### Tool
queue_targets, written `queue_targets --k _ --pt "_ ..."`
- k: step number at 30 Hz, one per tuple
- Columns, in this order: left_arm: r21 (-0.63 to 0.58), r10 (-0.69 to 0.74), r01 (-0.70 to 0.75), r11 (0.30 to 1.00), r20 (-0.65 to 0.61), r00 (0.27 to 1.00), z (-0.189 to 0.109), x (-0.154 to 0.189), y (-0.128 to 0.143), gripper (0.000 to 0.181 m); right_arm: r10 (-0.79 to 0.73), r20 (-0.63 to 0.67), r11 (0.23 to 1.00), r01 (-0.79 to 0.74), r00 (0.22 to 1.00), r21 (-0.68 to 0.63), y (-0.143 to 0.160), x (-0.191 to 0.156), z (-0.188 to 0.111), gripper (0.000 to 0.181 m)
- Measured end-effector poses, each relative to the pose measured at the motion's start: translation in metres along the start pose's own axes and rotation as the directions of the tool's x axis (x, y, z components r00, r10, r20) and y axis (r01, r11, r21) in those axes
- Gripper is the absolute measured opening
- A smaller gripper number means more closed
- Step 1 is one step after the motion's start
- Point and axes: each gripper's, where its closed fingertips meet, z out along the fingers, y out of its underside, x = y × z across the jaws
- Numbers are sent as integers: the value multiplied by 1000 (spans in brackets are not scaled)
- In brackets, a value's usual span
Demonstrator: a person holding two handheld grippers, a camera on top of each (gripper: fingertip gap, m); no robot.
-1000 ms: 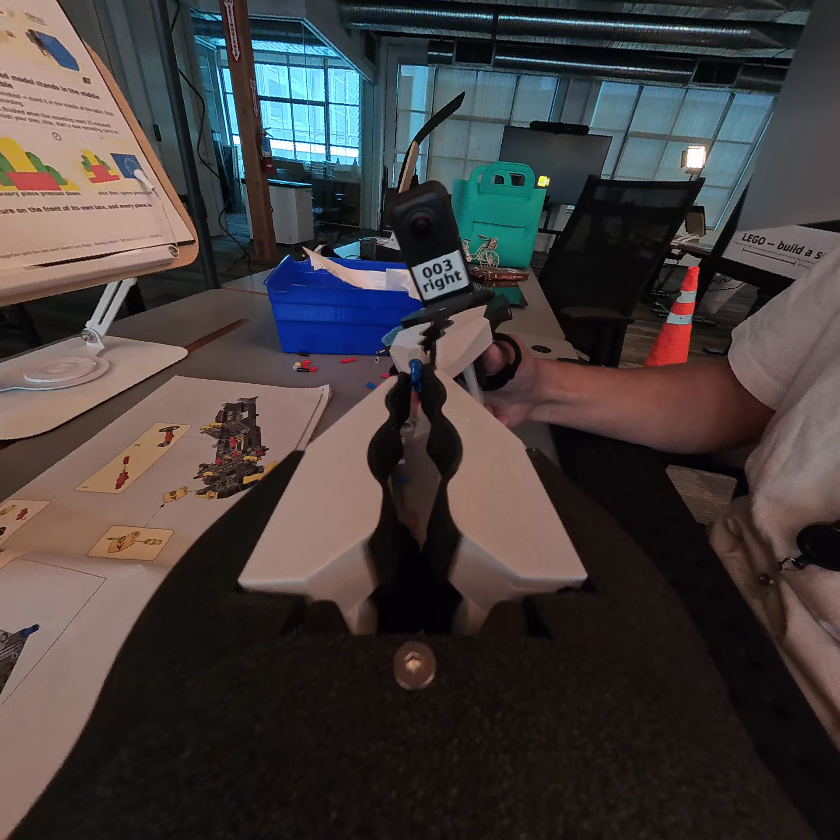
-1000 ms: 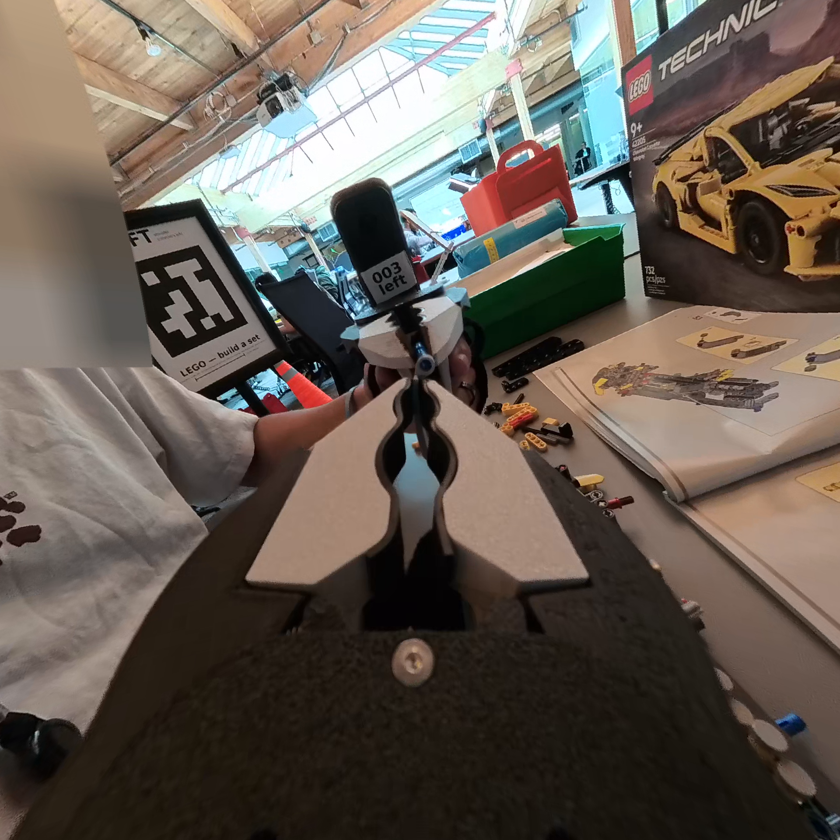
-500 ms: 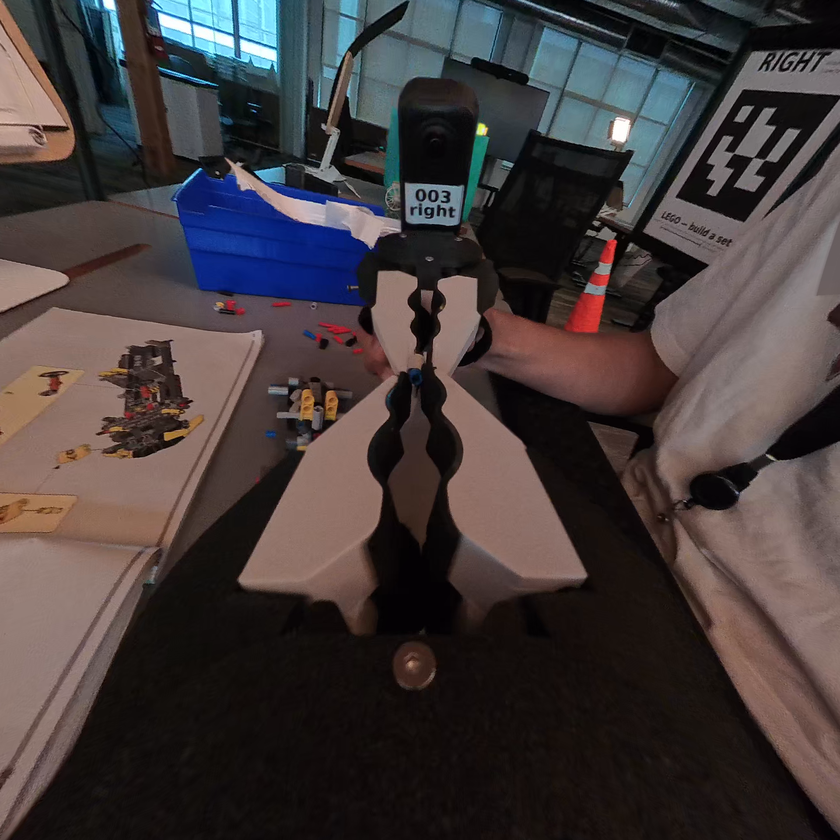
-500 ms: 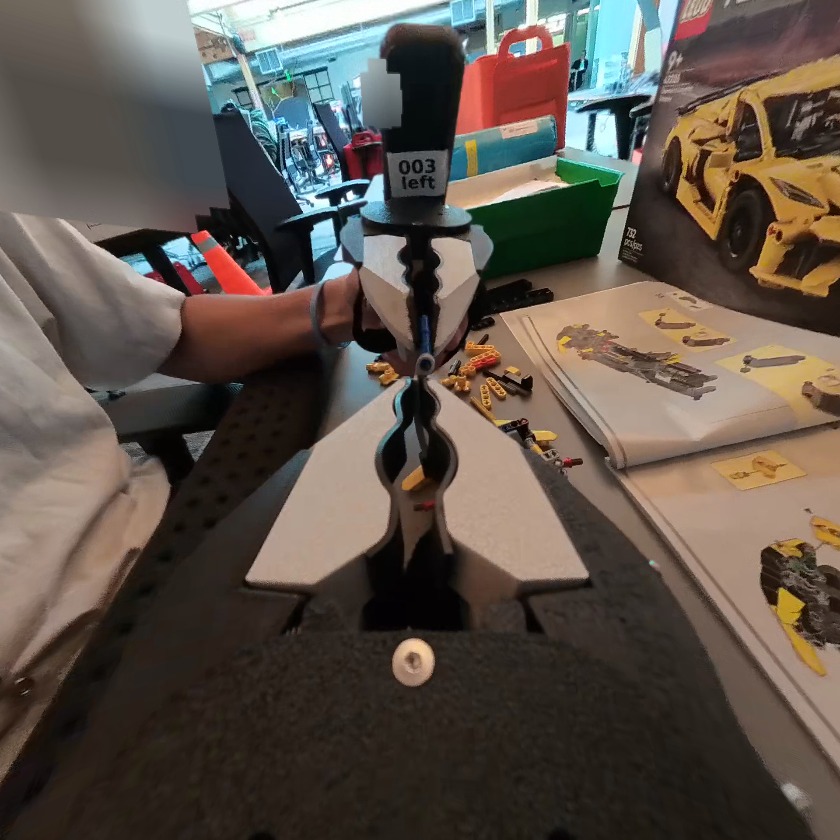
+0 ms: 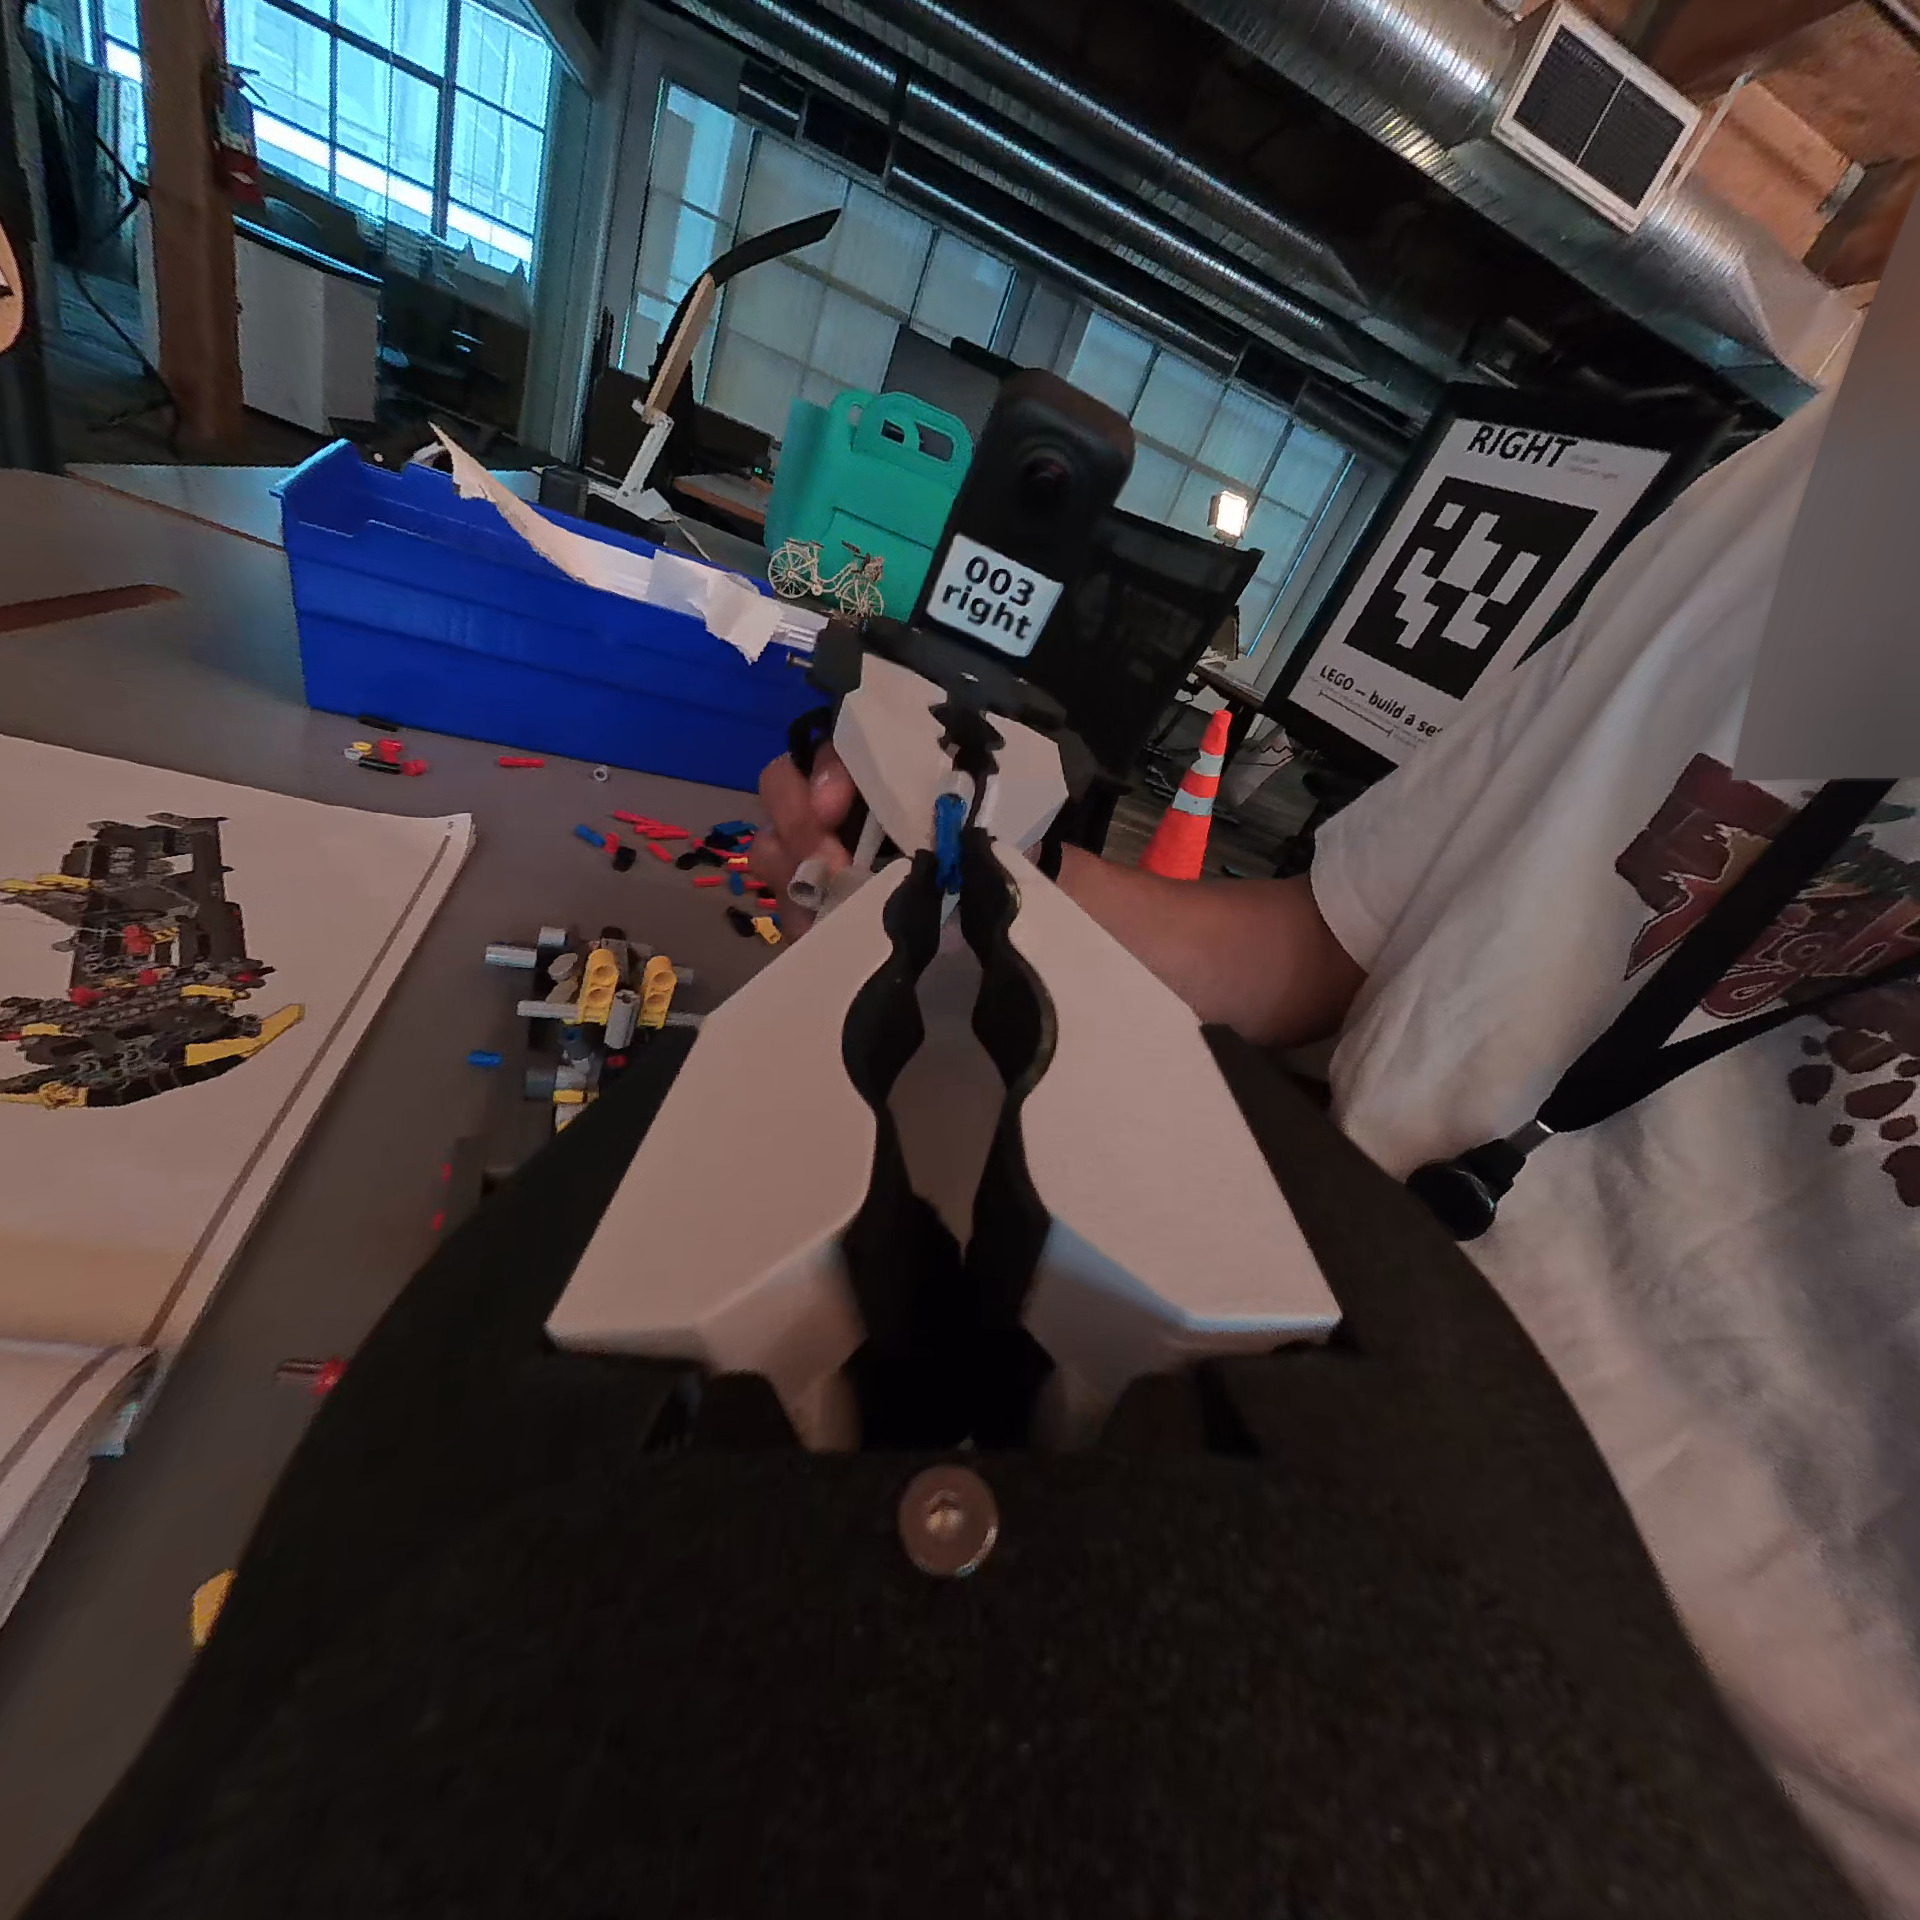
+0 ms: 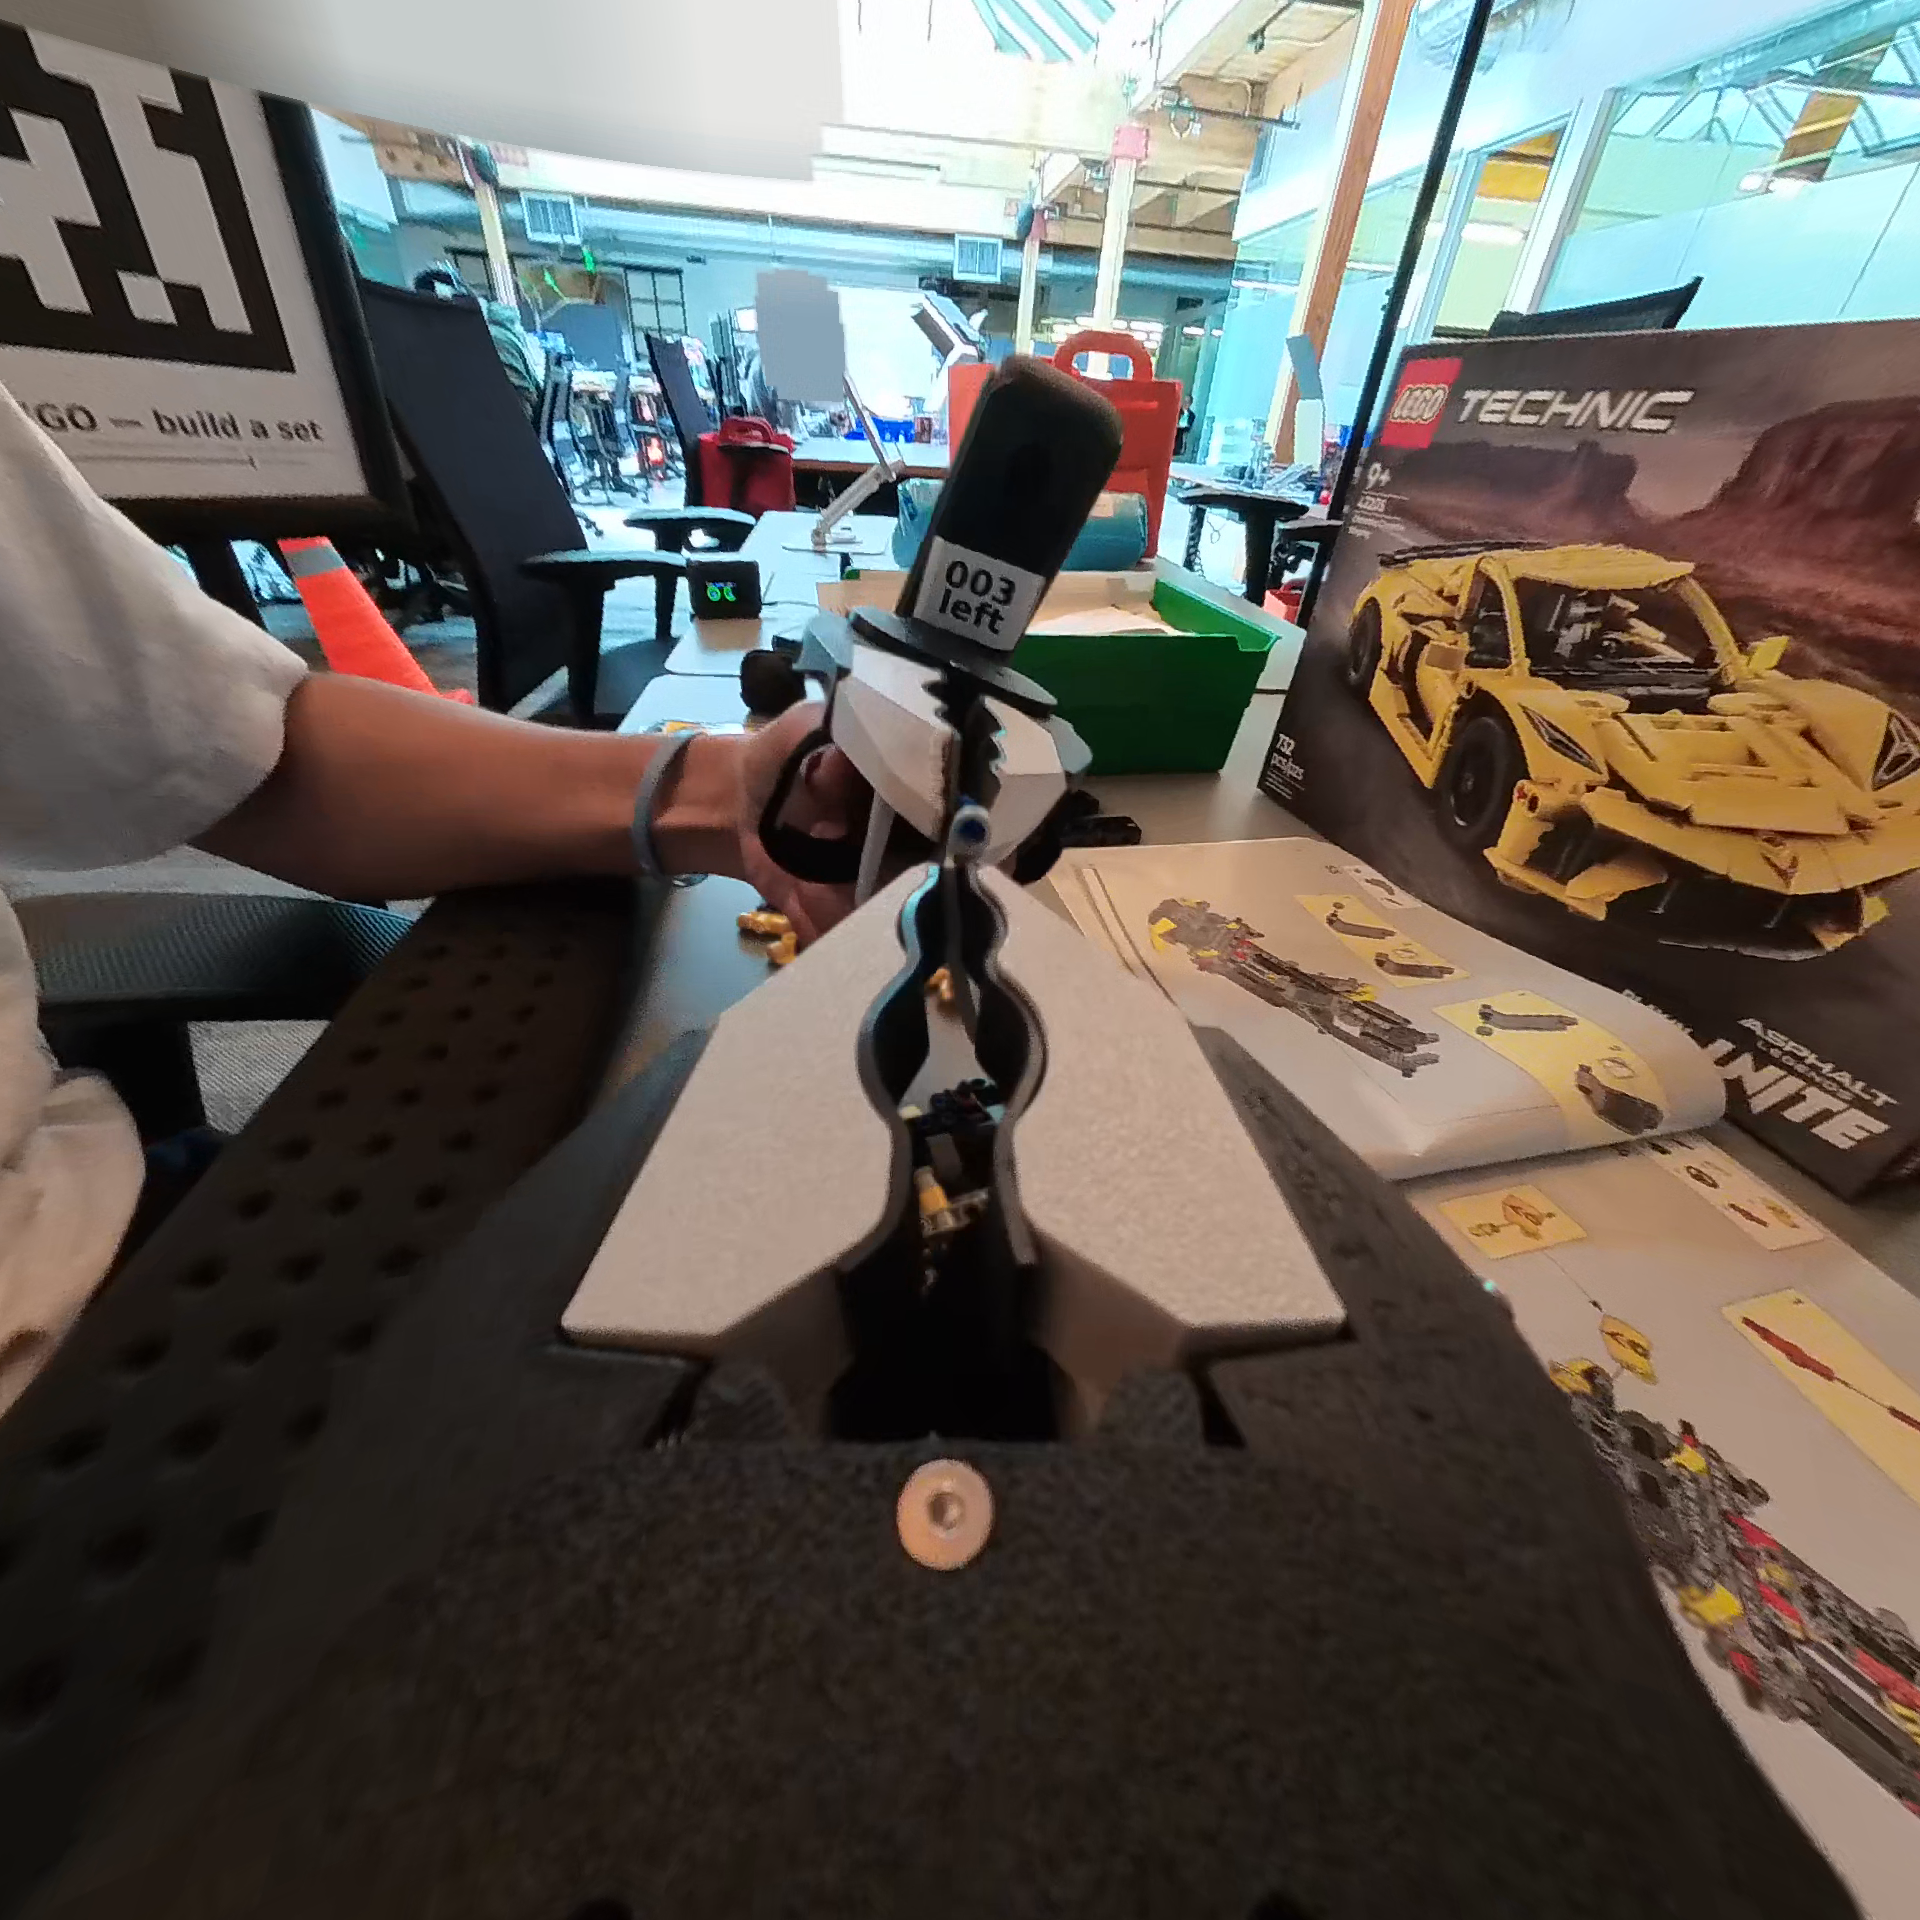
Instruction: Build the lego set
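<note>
My left gripper [image 5: 948, 868] is shut on a small blue pin [image 5: 948, 831] at its tips, held in the air above the table. My right gripper [image 5: 964, 774] faces it tip to tip and is shut on a small pale piece [image 5: 966, 781] that meets the pin. In the right wrist view my right gripper [image 6: 951, 883] is shut, and the pin's round end [image 6: 971, 828] shows at the left gripper's tips [image 6: 966, 805]. A partly built grey and yellow assembly [image 5: 597, 997] lies on the table below.
Loose red, blue and black pins [image 5: 686, 842] lie before a blue bin [image 5: 499, 623]. Open instruction booklets [image 5: 208, 987] [image 6: 1403, 997] lie flat. The set's box [image 6: 1610, 707] and a green bin [image 6: 1143, 675] stand at the back. The person's arm [image 6: 468, 779] and shirt are close. The grippers are tip to tip, or close to it.
Both grippers stayed shut and tip to tip with the blue pin between them. They swung together, so the table's assembly, the loose pins and the person's shirt came into view.
</note>
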Motion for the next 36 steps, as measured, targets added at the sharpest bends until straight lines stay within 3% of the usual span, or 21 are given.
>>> queue_targets --k 7,12,17,21,25,27,31,34,36 --pt "-77 50 -47 996 27 998 1 -3 10 3 0 23 998 1 1000 -66 9 -2 -1 1" --pt "-297 151 -143 944 5 989 2 2 39 3 125 165 987 -106 978 -118 17 -20 0 1" --pt "-419 170 -153 895 3 985 -1 0 62 3 152 191 969 -109 970 -221 35 -27 2 1" --pt "-509 238 -170 844 72 969 -15 -11 69 2 165 141 941 -113 976 -318 56 -19 2 1" --pt "-591 326 -180 787 150 934 -30 -11 75 2 191 79 954 -166 978 -248 45 -3 0 0" --pt "-719 406 -166 675 174 897 -50 -8 92 2 190 41 963 -179 981 -202 37 7 -3 0" --pt "-949 479 6 314 164 863 -124 2 126 2 173 8 972 -169 985 -165 30 13 -3 0" --pt "-992 514 126 3 110 851 -181 8 131 2 163 0 969 -160 987 -191 35 11 1 0" --pt "-983 566 130 -130 34 824 -195 6 125 2 146 -8 968 -145 989 -203 36 9 3 0"
